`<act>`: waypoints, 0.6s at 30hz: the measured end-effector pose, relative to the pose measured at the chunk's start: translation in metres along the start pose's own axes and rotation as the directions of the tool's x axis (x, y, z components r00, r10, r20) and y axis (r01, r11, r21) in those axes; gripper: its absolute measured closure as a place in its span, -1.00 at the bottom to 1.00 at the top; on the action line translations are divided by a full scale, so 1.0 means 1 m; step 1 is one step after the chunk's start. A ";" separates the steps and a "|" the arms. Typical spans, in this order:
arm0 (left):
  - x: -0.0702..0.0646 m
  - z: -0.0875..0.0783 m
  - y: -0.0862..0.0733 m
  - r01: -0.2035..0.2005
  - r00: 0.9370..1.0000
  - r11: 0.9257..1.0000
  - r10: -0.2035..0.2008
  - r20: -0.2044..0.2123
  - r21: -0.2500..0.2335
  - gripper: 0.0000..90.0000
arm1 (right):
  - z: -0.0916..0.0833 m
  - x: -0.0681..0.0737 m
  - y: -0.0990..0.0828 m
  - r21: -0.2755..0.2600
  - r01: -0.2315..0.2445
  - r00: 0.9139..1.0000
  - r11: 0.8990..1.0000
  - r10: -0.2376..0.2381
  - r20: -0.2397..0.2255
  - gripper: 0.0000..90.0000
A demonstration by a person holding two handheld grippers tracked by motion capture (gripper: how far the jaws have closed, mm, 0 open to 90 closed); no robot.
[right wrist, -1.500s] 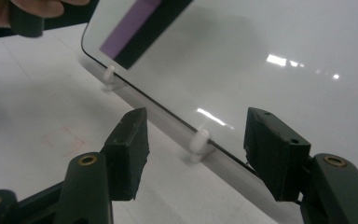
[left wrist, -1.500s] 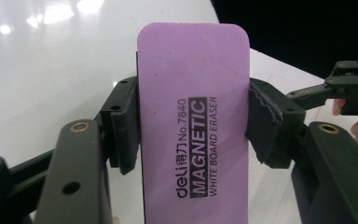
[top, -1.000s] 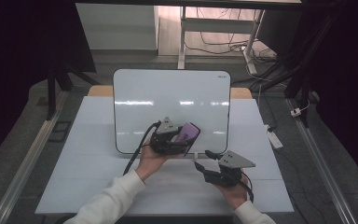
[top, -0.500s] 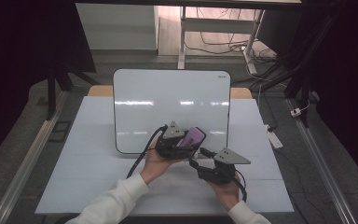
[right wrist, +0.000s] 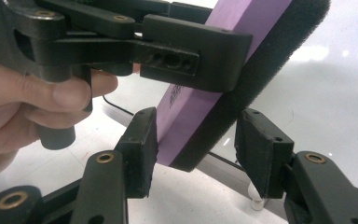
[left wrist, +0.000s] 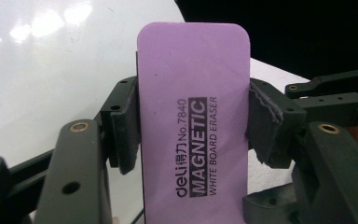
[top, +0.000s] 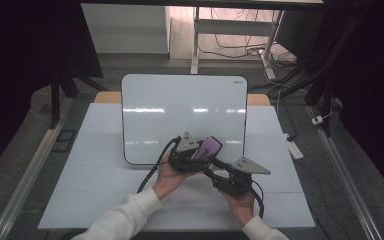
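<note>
While your left gripper [left wrist: 193, 126] clamps the purple eraser [left wrist: 193, 116] across its width, its long axis runs toward 1 o'clock; your right gripper [right wrist: 196, 140] has been closing around the lower end, right pad not yet touching.

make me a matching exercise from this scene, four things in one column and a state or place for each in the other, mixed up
1 eraser
2 left gripper
3 right gripper
4 whiteboard

a lies flat on the table
b purple top, black felt underside
c jaws either side of the eraser's lower end, one pad off it
d clamped on the eraser's two edges

Pairs: 1-b, 2-d, 3-c, 4-a
</note>
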State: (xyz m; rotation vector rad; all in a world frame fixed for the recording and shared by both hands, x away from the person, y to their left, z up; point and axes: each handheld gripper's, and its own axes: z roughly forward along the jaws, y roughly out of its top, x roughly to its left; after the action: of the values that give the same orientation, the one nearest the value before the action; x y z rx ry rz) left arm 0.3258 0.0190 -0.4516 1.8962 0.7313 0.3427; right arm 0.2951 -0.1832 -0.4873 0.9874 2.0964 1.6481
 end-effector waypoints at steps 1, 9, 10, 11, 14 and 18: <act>-0.001 0.001 0.000 0.002 1.000 1.000 -0.002 -0.001 -0.002 -0.09 | 0.000 0.000 0.000 0.003 -0.003 1.000 1.000 0.003 0.003 0.09; -0.001 0.001 -0.002 0.004 1.000 1.000 -0.005 0.027 0.015 -0.09 | -0.001 -0.004 -0.001 0.011 -0.020 1.000 1.000 0.020 0.011 0.29; 0.000 0.000 -0.002 0.007 0.999 1.000 -0.007 0.031 0.016 -0.09 | -0.002 -0.005 -0.001 0.011 -0.021 1.000 1.000 0.021 0.012 0.32; 0.000 0.000 -0.002 0.011 0.999 1.000 -0.011 0.034 0.015 -0.09 | -0.003 -0.005 0.000 0.011 -0.020 1.000 1.000 0.019 0.012 0.36; 0.001 -0.002 -0.001 0.022 0.999 1.000 -0.022 0.047 0.005 -0.09 | -0.006 -0.005 0.001 0.001 0.005 1.000 1.000 -0.005 0.029 0.43; 0.002 -0.004 0.000 0.028 0.998 1.000 -0.027 0.059 -0.008 -0.13 | -0.008 -0.002 0.004 0.000 0.043 0.998 0.999 -0.043 0.043 0.47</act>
State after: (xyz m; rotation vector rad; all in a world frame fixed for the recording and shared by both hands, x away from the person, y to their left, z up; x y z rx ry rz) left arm 0.3251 0.0238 -0.4501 1.8781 0.7143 0.2711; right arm 0.2936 -0.1902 -0.4815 0.9619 2.0736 1.5926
